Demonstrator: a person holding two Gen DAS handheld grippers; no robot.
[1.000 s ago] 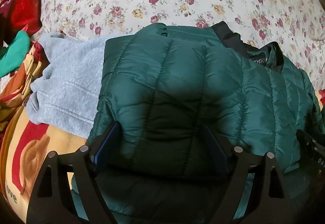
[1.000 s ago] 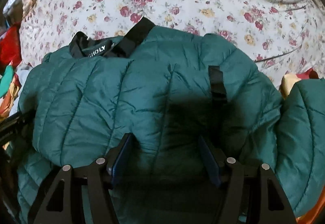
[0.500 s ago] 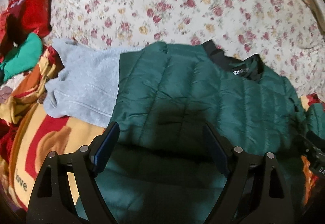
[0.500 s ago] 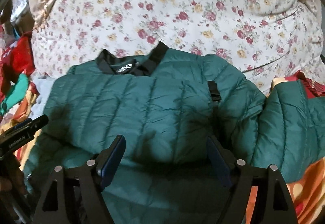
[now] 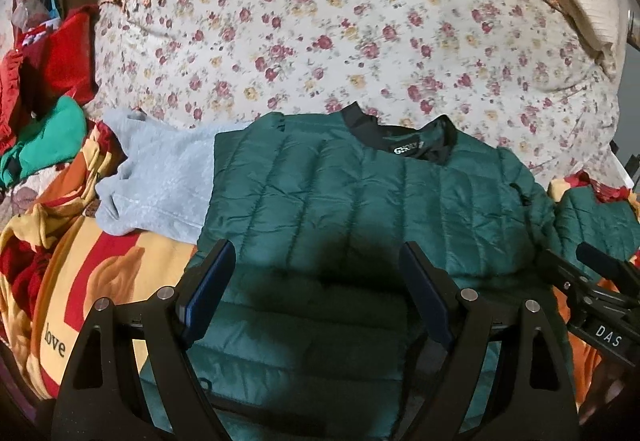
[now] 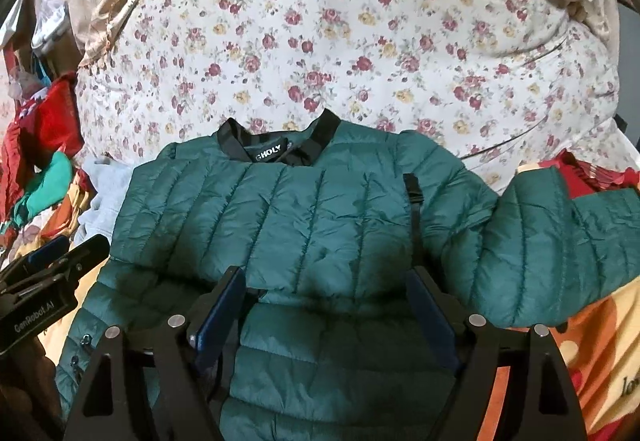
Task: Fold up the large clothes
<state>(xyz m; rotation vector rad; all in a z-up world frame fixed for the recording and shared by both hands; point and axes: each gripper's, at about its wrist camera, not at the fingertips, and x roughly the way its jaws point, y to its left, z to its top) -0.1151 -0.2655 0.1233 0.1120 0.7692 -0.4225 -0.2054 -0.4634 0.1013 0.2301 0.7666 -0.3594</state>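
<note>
Across the left wrist view, the dark green quilted puffer jacket (image 5: 360, 209) lies on the bed over a floral quilt (image 5: 360, 21), partly covering a pale grey fleece garment (image 5: 160, 181). The left gripper (image 5: 316, 297) hovers above it, fingers apart and holding nothing. One side looks already folded in.

From the right wrist view, the right gripper (image 6: 326, 313) has just been opening, nothing between its fingers. The black collar (image 6: 280, 145) points away, long axis running collar to hem; one sleeve (image 6: 560, 241) still sprawls sideways, so folding seems unfinished.

Jacket (image 6: 304, 225) on blanket (image 5: 120, 261), sweater (image 5: 160, 181) left (partly under it), quilt (image 6: 360, 41) behind
</note>
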